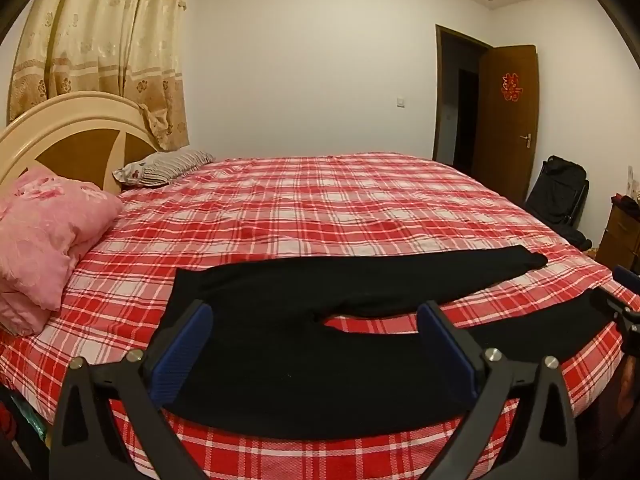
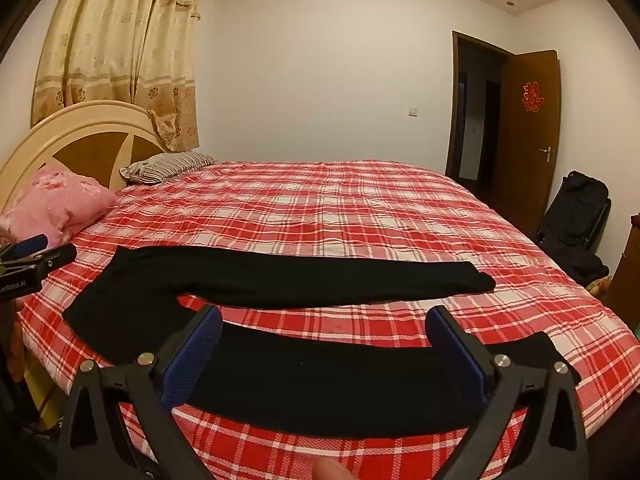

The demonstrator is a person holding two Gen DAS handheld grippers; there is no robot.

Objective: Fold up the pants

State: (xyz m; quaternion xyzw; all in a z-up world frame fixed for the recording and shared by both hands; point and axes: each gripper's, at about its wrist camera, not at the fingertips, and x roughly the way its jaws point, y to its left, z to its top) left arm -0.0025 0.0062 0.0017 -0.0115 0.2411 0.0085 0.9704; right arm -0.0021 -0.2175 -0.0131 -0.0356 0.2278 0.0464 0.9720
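Black pants (image 1: 280,344) lie flat and spread open on the red plaid bed (image 1: 320,208), waist at the left, two legs running right with a gap between them. My left gripper (image 1: 316,316) is open and empty above the waist end. My right gripper (image 2: 324,320) is open and empty above the near leg (image 2: 320,384); the far leg (image 2: 320,276) lies beyond. The right gripper also shows at the right edge of the left wrist view (image 1: 616,304), and the left gripper at the left edge of the right wrist view (image 2: 36,256).
A pink quilt (image 1: 44,236) and a striped pillow (image 1: 168,166) lie by the cream headboard (image 1: 72,128) at the left. A black bag (image 2: 576,216) and an open brown door (image 2: 528,132) are at the right. The bed's near edge is just below the pants.
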